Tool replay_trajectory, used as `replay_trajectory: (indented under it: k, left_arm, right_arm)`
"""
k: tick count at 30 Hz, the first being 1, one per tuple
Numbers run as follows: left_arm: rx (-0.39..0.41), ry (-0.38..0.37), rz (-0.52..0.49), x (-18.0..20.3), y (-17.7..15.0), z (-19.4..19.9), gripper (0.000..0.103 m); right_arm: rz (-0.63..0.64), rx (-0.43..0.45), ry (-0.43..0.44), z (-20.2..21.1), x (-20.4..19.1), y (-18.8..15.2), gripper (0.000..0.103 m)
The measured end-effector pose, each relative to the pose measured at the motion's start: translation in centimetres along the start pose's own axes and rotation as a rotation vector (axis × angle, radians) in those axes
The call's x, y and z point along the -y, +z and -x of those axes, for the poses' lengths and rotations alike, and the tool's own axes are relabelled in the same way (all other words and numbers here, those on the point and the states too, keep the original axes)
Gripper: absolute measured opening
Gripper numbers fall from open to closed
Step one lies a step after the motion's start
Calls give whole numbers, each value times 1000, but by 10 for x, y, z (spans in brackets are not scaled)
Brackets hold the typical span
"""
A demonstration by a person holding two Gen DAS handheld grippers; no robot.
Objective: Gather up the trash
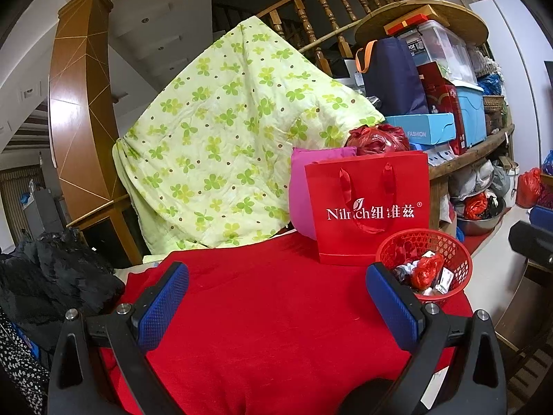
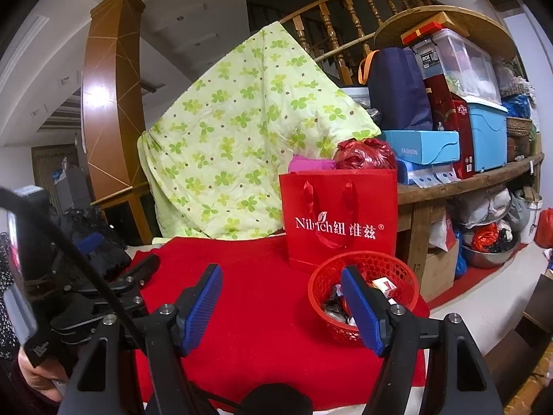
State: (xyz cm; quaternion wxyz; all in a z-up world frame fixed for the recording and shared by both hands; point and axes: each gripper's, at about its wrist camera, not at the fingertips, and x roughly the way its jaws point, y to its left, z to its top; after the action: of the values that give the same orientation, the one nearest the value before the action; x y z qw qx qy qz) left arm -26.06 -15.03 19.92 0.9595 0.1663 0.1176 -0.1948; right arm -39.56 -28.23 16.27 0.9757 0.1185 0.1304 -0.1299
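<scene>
A red mesh basket (image 1: 449,242) stands at the right front corner of the red cloth-covered table (image 1: 269,311). It holds trash: a crumpled red wrapper (image 1: 427,269) and small white packets. In the left wrist view my left gripper (image 1: 276,297) hovers over the bare red cloth, open, with nothing between its blue pads (image 1: 166,304). The basket lies just beyond its right finger. In the right wrist view my right gripper (image 2: 283,307) is open and empty, and its right finger overlaps the basket (image 2: 401,276). A red paper gift bag (image 2: 338,218) stands upright behind the basket.
A green clover quilt (image 1: 221,145) is draped behind the table, with a pink cushion (image 1: 300,186) and a red plastic bag (image 1: 376,138) by the gift bag. Dark clothing (image 1: 58,276) lies left. A wooden shelf (image 2: 466,180) crowded with boxes stands right. A hand (image 2: 38,377) grips the left unit.
</scene>
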Motion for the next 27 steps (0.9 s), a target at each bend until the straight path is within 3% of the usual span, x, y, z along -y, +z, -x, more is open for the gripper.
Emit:
replay_trajectory:
  k: [12,27]
  left_arm:
    - [-10,-3,-7,-6,-1,3,102]
    - [-37,-10,-3,-9,-3,-2,102]
  right_arm:
    - [37,18,-76,5,1,-1,74]
    - [45,-1,-93,3,5,-4,75]
